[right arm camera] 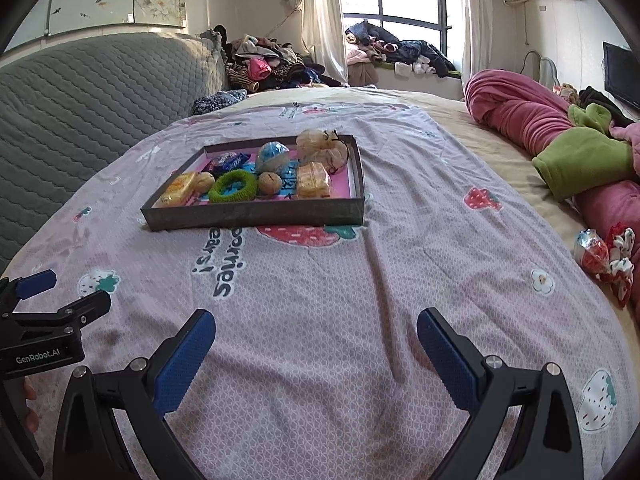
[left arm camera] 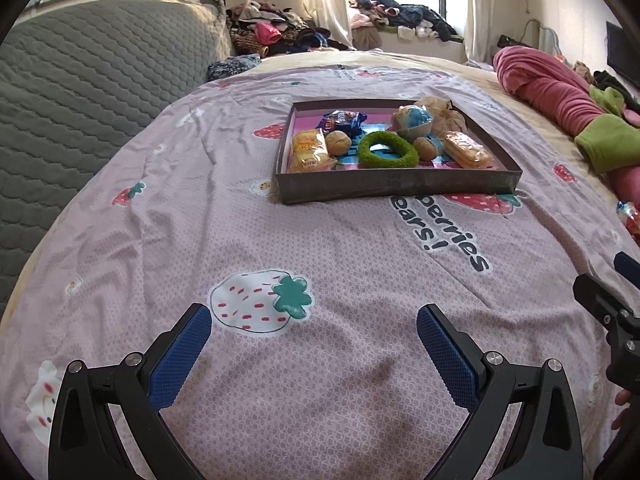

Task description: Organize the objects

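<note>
Currently both claws hover above the bed's pink strawberry-print cover [left arm camera: 168, 248], empty. Left claw [left arm camera: 314, 330] stands spread wide; right claw [right arm camera: 316, 330] likewise gapes. Ahead lies a dark shallow tray [left arm camera: 396, 186], holding, from left: a yellow snack packet [left arm camera: 310, 150], a blue wrapper [left arm camera: 342, 120], a green fuzzy ring [left arm camera: 388, 150], a blue-white ball [left arm camera: 412, 120], another yellow packet [left arm camera: 466, 150]. Farther right, rolled pink bedding [right arm camera: 520, 110] rests along the bed's edge.

Your bed [left arm camera: 304, 240] carries a strawberry sheet [left arm camera: 160, 216], with the tray [left arm camera: 396, 186] on it, a pink blanket [right arm camera: 520, 116] and wrapped candy [right arm camera: 592, 254] alongside.
</note>
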`<act>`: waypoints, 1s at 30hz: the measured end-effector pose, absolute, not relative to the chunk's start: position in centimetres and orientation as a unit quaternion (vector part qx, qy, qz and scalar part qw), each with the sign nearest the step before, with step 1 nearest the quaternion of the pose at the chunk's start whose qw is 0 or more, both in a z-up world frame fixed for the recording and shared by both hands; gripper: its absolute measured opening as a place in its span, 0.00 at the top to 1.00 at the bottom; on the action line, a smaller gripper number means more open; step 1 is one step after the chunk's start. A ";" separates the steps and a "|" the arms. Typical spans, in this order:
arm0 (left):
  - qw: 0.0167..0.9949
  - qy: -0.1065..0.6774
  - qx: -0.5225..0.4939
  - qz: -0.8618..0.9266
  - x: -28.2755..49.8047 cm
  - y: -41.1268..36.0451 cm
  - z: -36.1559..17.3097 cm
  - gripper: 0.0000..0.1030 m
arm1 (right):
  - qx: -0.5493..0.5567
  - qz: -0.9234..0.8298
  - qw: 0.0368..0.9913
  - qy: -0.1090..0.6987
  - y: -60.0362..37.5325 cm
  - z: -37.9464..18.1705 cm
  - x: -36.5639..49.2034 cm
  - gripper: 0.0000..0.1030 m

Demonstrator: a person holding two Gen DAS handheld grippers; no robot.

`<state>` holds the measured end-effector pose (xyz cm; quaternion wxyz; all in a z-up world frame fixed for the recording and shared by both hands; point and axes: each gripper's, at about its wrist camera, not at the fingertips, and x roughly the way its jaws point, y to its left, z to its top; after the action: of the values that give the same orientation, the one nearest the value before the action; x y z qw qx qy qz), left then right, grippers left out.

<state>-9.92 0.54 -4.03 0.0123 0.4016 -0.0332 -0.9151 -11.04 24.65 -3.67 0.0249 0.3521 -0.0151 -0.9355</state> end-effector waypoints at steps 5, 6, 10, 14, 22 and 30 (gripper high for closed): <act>0.009 -0.041 0.400 -0.915 -9.8 0.9 -4.6 0.00 | 0.356 -0.934 0.022 -0.015 24.9 -4.2 -10.9 0.01; 0.008 -0.042 0.402 -0.914 -9.8 0.9 -4.8 0.00 | 0.357 -0.934 0.020 -0.014 24.9 -4.4 -10.8 0.01; 0.005 -0.038 0.408 -0.912 -9.6 0.9 -5.5 0.00 | 0.358 -0.934 0.017 -0.010 24.9 -4.6 -10.5 0.01; 0.007 -0.036 0.409 -0.912 -9.6 0.7 -6.0 0.00 | 0.357 -0.934 0.017 -0.009 24.9 -4.7 -10.1 0.01; 0.000 -0.022 0.416 -0.909 -9.6 0.3 -6.8 0.00 | 0.361 -0.932 0.021 -0.007 24.8 -5.2 -10.1 0.01; 0.002 -0.007 0.421 -0.907 -10.1 -0.4 -7.4 0.00 | 0.367 -0.930 0.023 0.001 24.4 -5.7 -10.5 0.01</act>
<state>-10.07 -0.40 -7.44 0.0018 0.4210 -0.0067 -0.9070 -10.52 24.40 -5.65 0.0231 0.3665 0.0006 -0.9301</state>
